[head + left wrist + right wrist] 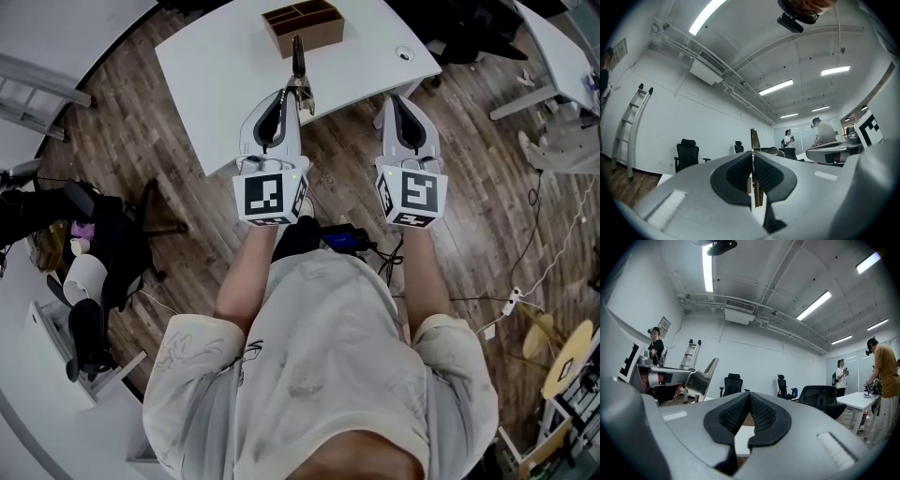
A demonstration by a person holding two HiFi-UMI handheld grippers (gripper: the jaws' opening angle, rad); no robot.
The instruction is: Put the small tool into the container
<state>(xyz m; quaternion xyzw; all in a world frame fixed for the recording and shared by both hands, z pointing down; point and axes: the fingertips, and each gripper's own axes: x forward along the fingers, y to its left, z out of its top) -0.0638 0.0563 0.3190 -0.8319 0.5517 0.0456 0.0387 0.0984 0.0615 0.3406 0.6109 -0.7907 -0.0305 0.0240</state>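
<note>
Left gripper is clamping the tool, tip near the container; needs lifting over its near wall before releasing. Right gripper is hanging closed, empty.

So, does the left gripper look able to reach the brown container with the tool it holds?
Probably yes: the left gripper, shut on the small tool, points straight at the container, with nothing in between.
</note>
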